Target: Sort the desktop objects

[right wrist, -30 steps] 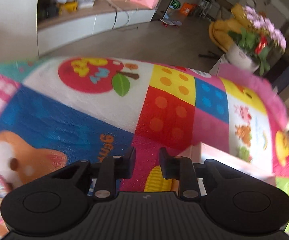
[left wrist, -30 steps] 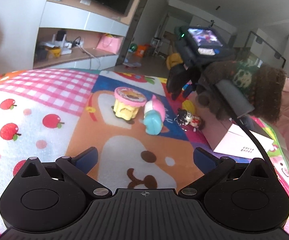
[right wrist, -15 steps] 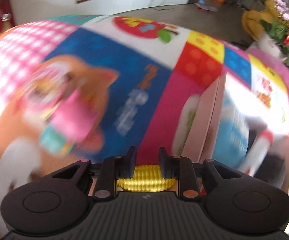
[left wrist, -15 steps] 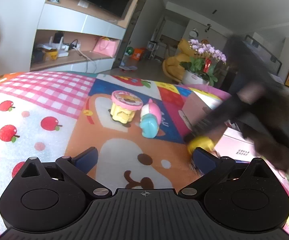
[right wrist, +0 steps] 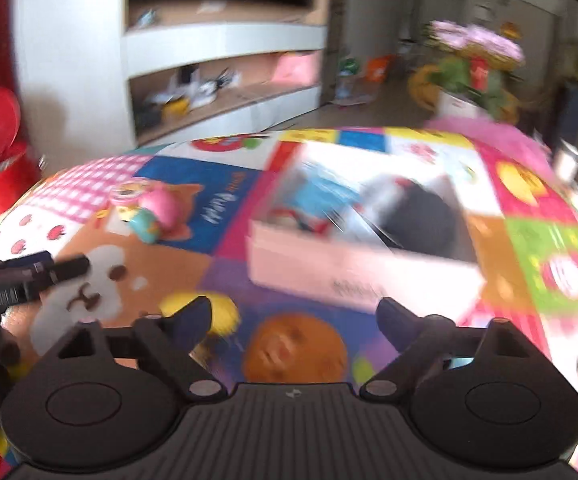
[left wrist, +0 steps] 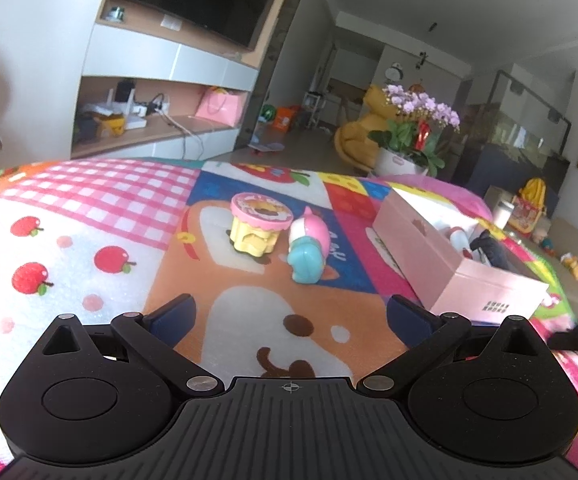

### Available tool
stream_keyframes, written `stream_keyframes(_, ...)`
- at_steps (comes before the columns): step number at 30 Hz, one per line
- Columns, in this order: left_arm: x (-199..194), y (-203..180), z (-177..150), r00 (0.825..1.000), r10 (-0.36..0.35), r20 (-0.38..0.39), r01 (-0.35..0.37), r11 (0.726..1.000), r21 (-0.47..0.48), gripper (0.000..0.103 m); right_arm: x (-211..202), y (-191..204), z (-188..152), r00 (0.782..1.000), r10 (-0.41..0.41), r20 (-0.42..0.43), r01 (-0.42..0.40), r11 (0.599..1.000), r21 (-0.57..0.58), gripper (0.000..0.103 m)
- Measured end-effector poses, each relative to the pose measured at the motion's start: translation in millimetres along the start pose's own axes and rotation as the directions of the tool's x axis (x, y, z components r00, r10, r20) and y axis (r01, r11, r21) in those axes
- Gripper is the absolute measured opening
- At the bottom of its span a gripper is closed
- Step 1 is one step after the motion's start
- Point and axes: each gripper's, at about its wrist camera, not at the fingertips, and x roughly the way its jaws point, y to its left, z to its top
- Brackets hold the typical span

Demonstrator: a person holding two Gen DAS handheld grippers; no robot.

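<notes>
A yellow and pink cake toy (left wrist: 257, 224) and a pink and teal toy (left wrist: 309, 251) stand on the patterned mat ahead of my open, empty left gripper (left wrist: 289, 316). A pink box (left wrist: 441, 264) holding several items sits to the right. In the blurred right wrist view my right gripper (right wrist: 295, 320) is open, and a yellow toy (right wrist: 225, 314) lies on the mat beside its left finger (right wrist: 193, 320). The box (right wrist: 353, 268) lies ahead, the two toys (right wrist: 149, 212) at far left.
The mat (left wrist: 89, 248) covers the whole tabletop, its edges falling away left and right. The left gripper shows at the left edge of the right wrist view (right wrist: 21, 280). A flower pot (left wrist: 413, 140) and shelves (left wrist: 161, 120) stand beyond the table.
My right gripper opened and let go of the yellow toy, then pulled back and up. The right arm has left the left wrist view. The left gripper stayed still.
</notes>
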Motion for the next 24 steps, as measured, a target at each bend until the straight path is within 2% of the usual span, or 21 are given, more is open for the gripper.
stream_keyframes(3, -2.1, -17.2, -2.0, 0.999, 0.024, -0.021, -0.023, 0.997, 0.074, 0.103, -0.1, -26.3, -34.7, 0.999, -0.033, 0.026, 0.029, 0.989, 0.144, 0.096)
stream_keyframes(6, -8.6, -40.8, -7.5, 0.996, -0.062, -0.07, 0.068, 0.993, 0.093, 0.103, -1.8, -34.0, -61.9, 0.992, -0.11, 0.058, 0.099, 0.98, 0.174, 0.097)
stream_keyframes(8, -12.0, -61.8, -10.8, 0.988, -0.118, -0.103, 0.13, 0.984, 0.118, 0.103, -6.4, -38.2, -64.6, 0.992, -0.093, 0.085, 0.075, 0.978, 0.194, 0.101)
stream_keyframes(10, -13.3, -84.0, -16.0, 0.983, -0.134, -0.124, 0.152, 0.976, 0.155, 0.103, -9.0, -39.2, -66.5, 0.989, -0.086, 0.123, 0.06, 0.977, 0.203, 0.103)
stream_keyframes(15, -2.1, -122.5, -31.6, 0.984, -0.067, -0.163, 0.109, 0.959, 0.263, 0.103, -8.5, -52.0, -68.6, 0.989, -0.081, 0.121, 0.044, 0.958, 0.282, 0.103)
stream_keyframes(18, 8.9, -126.9, -32.4, 0.986, -0.025, -0.167, 0.073, 0.954, 0.291, 0.103, -7.9, -61.2, -72.2, 0.99, -0.066, 0.126, 0.019, 0.937, 0.348, 0.103)
stream_keyframes(21, 20.2, -127.9, -30.1, 0.985, 0.008, -0.175, 0.047, 0.95, 0.308, 0.103, -2.5, -68.8, -73.0, 0.994, -0.054, 0.097, 0.01, 0.915, 0.403, 0.103)
stream_keyframes(24, 20.9, -122.5, -28.8, 0.987, 0.059, -0.15, -0.003, 0.937, 0.35, 0.103, 0.0, -72.2, -73.9, 0.995, -0.046, 0.088, 0.004, 0.904, 0.427, 0.103)
